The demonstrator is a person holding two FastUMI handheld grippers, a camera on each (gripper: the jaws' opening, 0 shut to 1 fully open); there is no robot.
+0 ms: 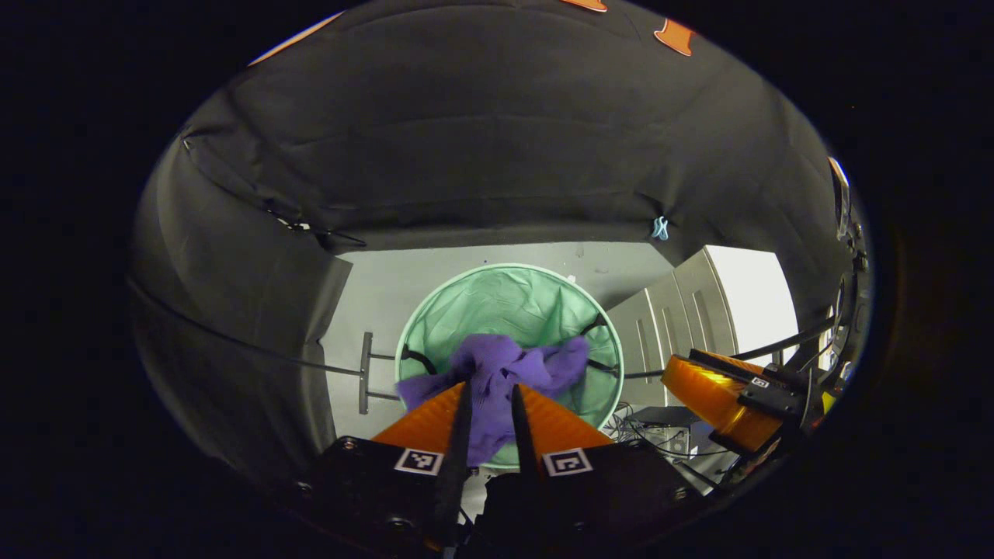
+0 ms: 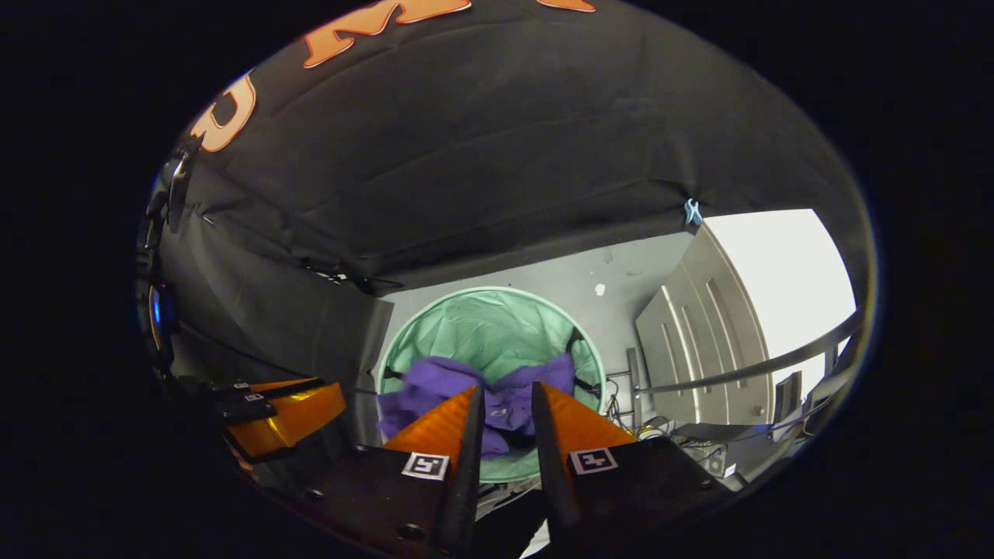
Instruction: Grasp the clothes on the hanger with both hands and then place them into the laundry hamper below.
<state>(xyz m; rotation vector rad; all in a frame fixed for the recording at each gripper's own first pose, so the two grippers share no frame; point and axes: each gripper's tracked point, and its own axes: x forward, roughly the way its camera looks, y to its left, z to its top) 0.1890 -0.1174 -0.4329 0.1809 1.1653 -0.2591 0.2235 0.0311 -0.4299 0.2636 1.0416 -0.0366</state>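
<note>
In the left gripper view the purple garment point(image 1: 497, 373) runs right up between the left gripper point(image 1: 491, 392)'s two fingers, which stand close together and pinch the cloth; the other gripper shows off to the right, clear of the fabric. In the right gripper view the same purple garment point(image 2: 474, 392) lies beyond the right gripper point(image 2: 505, 394), whose fingers stand a little apart with only a fold of cloth seen through the gap; whether they touch it cannot be told. This view also shows a pale panelled door point(image 2: 699, 349) and a bright opening at the right, and a small blue clip point(image 2: 690, 210) on the booth cloth. The garment is bunched, its long axis running roughly side to side across the near rim of the round mint-green laundry hamper point(image 1: 512, 299), one end drooping over the rim's left side, the rest sagging into the hamper's mouth. The hamper point(image 2: 489, 326) stands on a grey floor point(image 1: 388, 287).
</note>
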